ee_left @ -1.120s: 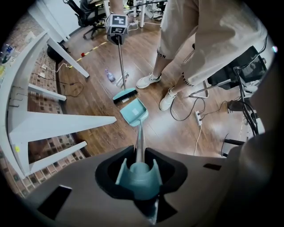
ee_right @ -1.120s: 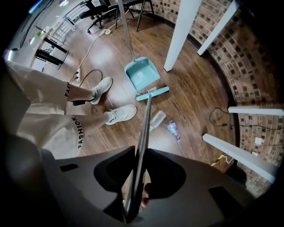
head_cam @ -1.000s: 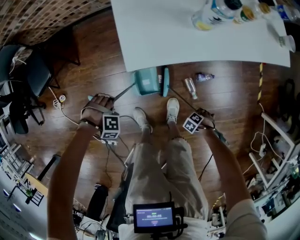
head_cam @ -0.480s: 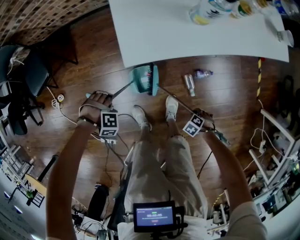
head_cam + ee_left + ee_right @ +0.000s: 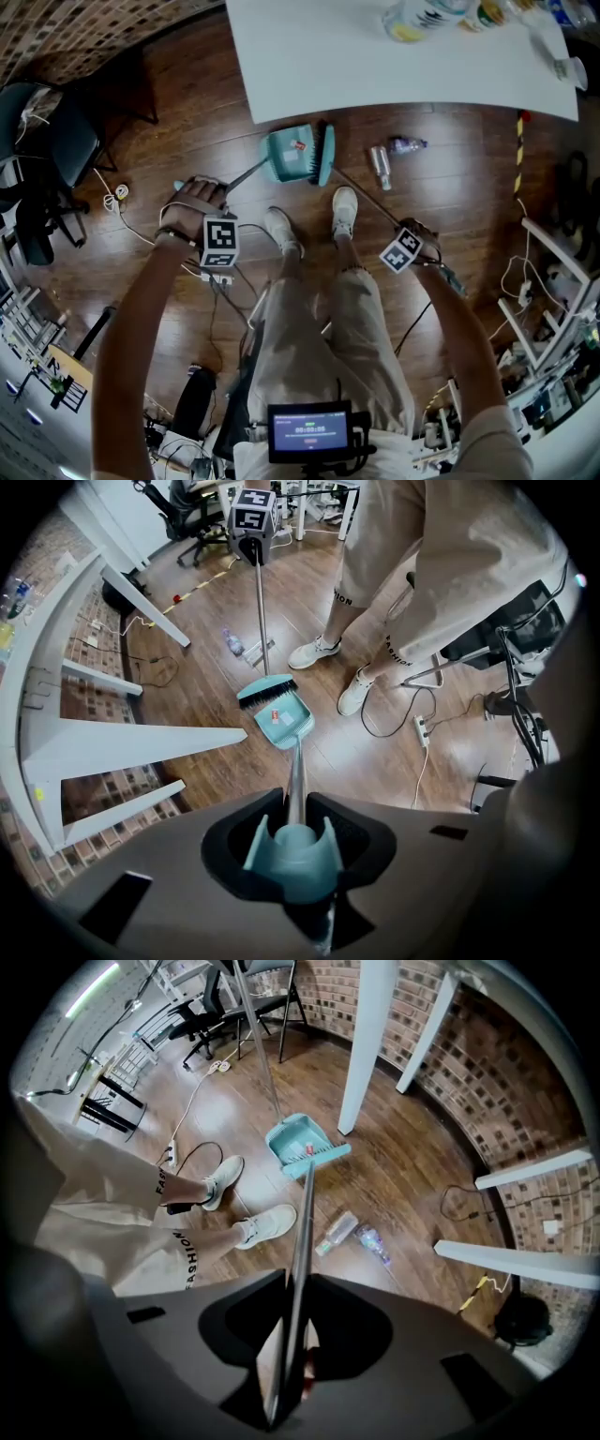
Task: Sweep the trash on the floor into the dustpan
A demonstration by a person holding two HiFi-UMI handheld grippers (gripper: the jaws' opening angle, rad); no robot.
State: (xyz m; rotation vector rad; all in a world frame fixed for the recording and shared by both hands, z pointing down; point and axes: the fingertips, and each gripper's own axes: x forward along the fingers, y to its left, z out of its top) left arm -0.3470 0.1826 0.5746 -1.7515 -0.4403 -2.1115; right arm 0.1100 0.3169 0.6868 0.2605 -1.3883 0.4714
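My left gripper [image 5: 295, 847] is shut on the teal end cap of the dustpan's long handle. The teal dustpan [image 5: 289, 156] rests on the wood floor just in front of the table edge, with a small red and white scrap [image 5: 298, 145] lying in it. My right gripper [image 5: 291, 1354] is shut on the thin metal broom handle [image 5: 302, 1227]. The teal broom head [image 5: 324, 155] stands at the pan's open right side, bristles against its mouth. A clear plastic bottle [image 5: 380, 167] and a crumpled wrapper [image 5: 406, 145] lie on the floor right of the broom.
A white table [image 5: 309, 84] with bottles on it overhangs the floor just beyond the dustpan; its white legs [image 5: 367, 1044] stand close to the pan. The person's two shoes [image 5: 345, 214] are near the broom. Cables and a power strip [image 5: 419, 731] trail at the left, office chairs behind.
The broom head swept left into the dustpan's mouth, then drew back to its right edge. A red and white scrap now shows inside the pan. My right gripper shifted slightly right.
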